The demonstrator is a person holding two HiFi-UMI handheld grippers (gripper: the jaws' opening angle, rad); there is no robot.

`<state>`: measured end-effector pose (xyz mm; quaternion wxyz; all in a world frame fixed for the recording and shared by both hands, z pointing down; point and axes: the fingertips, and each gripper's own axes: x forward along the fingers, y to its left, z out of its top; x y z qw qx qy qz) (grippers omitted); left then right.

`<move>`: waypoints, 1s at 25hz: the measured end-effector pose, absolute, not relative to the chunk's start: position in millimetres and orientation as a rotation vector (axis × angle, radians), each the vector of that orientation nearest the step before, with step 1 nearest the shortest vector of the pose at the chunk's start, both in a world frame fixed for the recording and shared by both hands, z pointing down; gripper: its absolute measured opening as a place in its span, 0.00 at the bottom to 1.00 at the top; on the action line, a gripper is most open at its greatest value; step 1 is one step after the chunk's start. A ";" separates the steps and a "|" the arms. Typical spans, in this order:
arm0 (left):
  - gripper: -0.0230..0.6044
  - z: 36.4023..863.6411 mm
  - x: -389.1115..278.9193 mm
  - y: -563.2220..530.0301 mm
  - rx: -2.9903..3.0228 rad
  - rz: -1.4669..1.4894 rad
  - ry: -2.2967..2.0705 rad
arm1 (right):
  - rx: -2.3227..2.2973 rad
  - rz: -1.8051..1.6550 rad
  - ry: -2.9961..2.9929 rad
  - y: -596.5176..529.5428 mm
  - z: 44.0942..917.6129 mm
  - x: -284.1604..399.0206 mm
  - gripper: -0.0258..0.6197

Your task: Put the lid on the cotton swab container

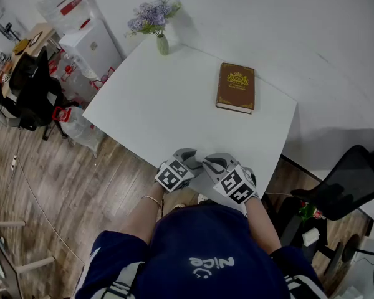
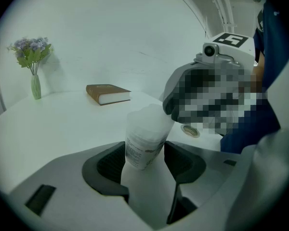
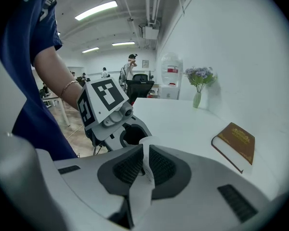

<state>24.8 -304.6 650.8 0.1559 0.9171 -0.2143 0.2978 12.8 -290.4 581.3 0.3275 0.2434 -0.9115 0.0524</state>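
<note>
The cotton swab container point(image 2: 143, 143), a translucent tub with a printed label, stands upright between the pads of my left gripper point(image 2: 144, 154), which press on its sides. Its white lid point(image 3: 145, 146) is a thin rim pinched in my right gripper point(image 3: 145, 161), which is shut on it. In the left gripper view the lid point(image 2: 151, 113) sits at the container's top, with the right gripper point(image 2: 183, 97) against its upper right. In the head view both grippers, left point(image 1: 188, 159) and right point(image 1: 212, 164), meet at the table's near edge; the container is hidden beneath them.
A brown book point(image 1: 236, 87) lies at the white table's point(image 1: 149, 104) far right. A vase of purple flowers point(image 1: 157, 25) stands at the far corner. A black chair point(image 1: 352, 179) is to the right, and boxes and furniture stand on the wooden floor to the left.
</note>
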 end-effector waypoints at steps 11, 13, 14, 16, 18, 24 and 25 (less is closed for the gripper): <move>0.55 640.8 20.3 -305.7 2.587 0.757 -0.752 | 0.693 0.222 -2.448 -287.1 573.1 12.4 0.14; 0.57 630.6 16.4 -304.4 2.595 0.713 -0.798 | 0.785 0.229 -2.493 -291.6 559.7 16.1 0.14; 0.57 625.6 14.4 -301.5 2.606 0.695 -0.802 | 0.835 0.237 -2.514 -293.2 553.0 18.8 0.14; 0.57 615.8 9.7 -293.6 2.625 0.660 -0.808 | 0.933 0.246 -2.543 -293.1 542.0 25.7 0.14; 0.57 604.1 3.4 -285.5 2.636 0.604 -0.835 | 1.034 0.245 -2.557 -289.6 534.2 34.7 0.14; 0.57 560.3 -17.9 -266.3 2.659 0.390 -0.977 | 1.305 0.269 -2.543 -267.6 530.7 60.7 0.14; 0.57 555.7 -20.6 -261.2 2.670 0.390 -0.994 | 1.335 0.275 -2.531 -261.9 533.1 64.1 0.14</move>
